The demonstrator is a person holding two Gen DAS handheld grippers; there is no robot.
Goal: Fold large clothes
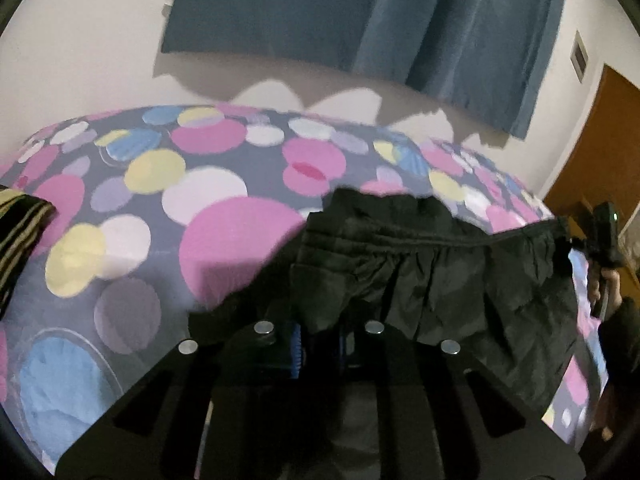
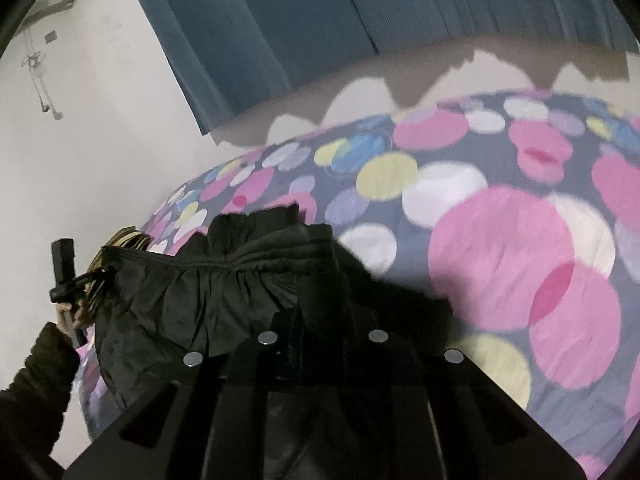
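Observation:
A black garment [image 1: 420, 272] with a gathered elastic waistband hangs stretched between my two grippers above the bed. My left gripper [image 1: 320, 336] is shut on one end of the waistband, and the cloth covers most of its fingers. At the far right of the left wrist view, my right gripper [image 1: 576, 240] pinches the other end. In the right wrist view the same garment [image 2: 208, 296] runs from my right gripper [image 2: 320, 320], shut on it, across to my left gripper [image 2: 94, 280] at the left edge, held by a hand [image 2: 70, 316].
The bed [image 1: 224, 232] wears a grey sheet with pink, yellow, white and blue dots. A striped dark garment [image 1: 20, 232] lies at its left edge. A blue curtain [image 1: 360, 20] hangs on the white wall behind, and a brown door [image 1: 600, 140] stands at the right.

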